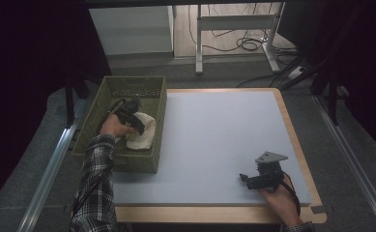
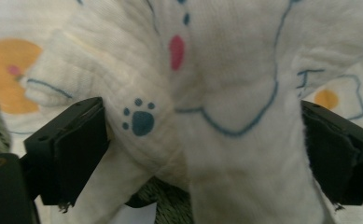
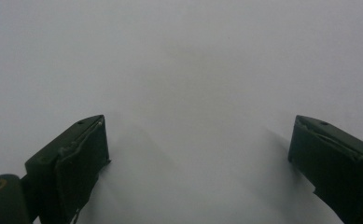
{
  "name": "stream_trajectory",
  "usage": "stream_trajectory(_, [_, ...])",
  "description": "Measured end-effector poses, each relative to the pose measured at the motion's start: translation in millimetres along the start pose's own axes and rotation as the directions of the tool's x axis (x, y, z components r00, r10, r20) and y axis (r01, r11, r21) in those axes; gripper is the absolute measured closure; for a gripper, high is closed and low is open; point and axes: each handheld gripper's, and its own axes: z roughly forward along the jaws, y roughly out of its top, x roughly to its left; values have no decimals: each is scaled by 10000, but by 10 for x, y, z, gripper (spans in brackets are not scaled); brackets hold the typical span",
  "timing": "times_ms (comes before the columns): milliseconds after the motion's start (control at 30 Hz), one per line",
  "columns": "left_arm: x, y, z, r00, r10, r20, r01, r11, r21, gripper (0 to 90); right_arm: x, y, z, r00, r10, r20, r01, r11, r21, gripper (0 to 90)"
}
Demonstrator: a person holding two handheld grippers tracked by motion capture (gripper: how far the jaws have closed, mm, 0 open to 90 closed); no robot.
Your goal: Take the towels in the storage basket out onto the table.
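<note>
Nearest you, your right gripper [image 1: 246,179] rests on the mat [image 1: 214,140] at its near right corner, your hand [image 1: 281,197] behind it; its two jaws stand wide apart with bare mat between them in the right gripper view; farther off to the left, your left gripper [image 1: 136,126] reaches into the one green basket [image 1: 127,87] at the mat's left edge; its jaws stand wide on either side of a bunched fold of the one cloth [image 2: 216,84], cream with blue and orange prints, lying in the basket.
</note>
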Motion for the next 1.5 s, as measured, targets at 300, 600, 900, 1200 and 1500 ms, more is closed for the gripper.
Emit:
stream_trajectory(300, [-2, -43, -74, 9981, -221, 574, 225, 9997, -54, 675, 0, 0, 0, 10000, -5, 2, 5, 10000, -1, 50])
stream_trajectory(600, [5, -94, -191, 9956, -94, 936, 150, 9981, -603, 781, 0, 0, 0, 10000, -2, -2, 2, 10000, 1, 50])
stream_trajectory(900, [21, -225, -542, 9965, -14, 831, 172, 9816, -1903, 776, 0, 0, 0, 10000, -3, -1, 3, 10000, 2, 50])
stream_trajectory(1200, [37, -418, -869, 9976, -63, 687, 334, 9157, -4005, 775, 1, 0, 0, 10000, 13, 7, -13, 10000, -2, 50])
stream_trajectory(1500, [32, -523, -1108, 9978, -325, 581, 600, 8165, -5742, 774, 2, 0, 0, 10000, 17, 7, -17, 10000, 1, 50])
